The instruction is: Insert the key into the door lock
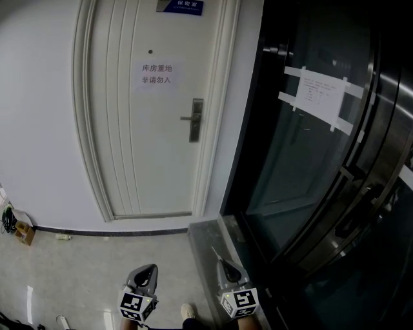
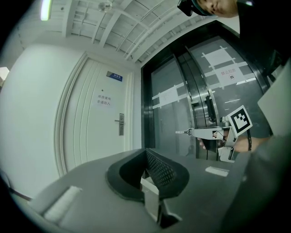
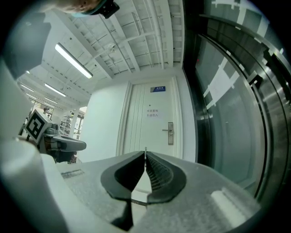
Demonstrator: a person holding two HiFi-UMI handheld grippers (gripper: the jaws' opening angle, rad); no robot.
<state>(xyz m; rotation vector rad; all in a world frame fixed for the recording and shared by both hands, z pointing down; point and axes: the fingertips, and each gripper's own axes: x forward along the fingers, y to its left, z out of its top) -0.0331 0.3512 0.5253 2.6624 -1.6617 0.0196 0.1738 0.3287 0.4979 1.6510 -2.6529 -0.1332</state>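
The white door [image 1: 142,148] stands ahead, its metal lock plate and lever handle [image 1: 195,120] on the right side; this lock also shows in the left gripper view [image 2: 121,124] and the right gripper view [image 3: 170,133]. My right gripper [image 1: 221,262] is low in the head view, shut on a thin metal key [image 1: 215,251]. The key pokes out past the jaw tips [image 3: 145,150] and points level at the door [image 2: 182,132]. My left gripper [image 1: 149,267] is beside it, jaws together with nothing between them [image 2: 146,150]. Both are well short of the door.
A dark glass wall with taped paper sheets [image 1: 319,93] runs along the right, with a metal sill [image 1: 210,231] at its foot. A paper notice [image 1: 156,74] and a blue sign [image 1: 181,5] are on the door. Small clutter [image 1: 16,225] lies by the left wall.
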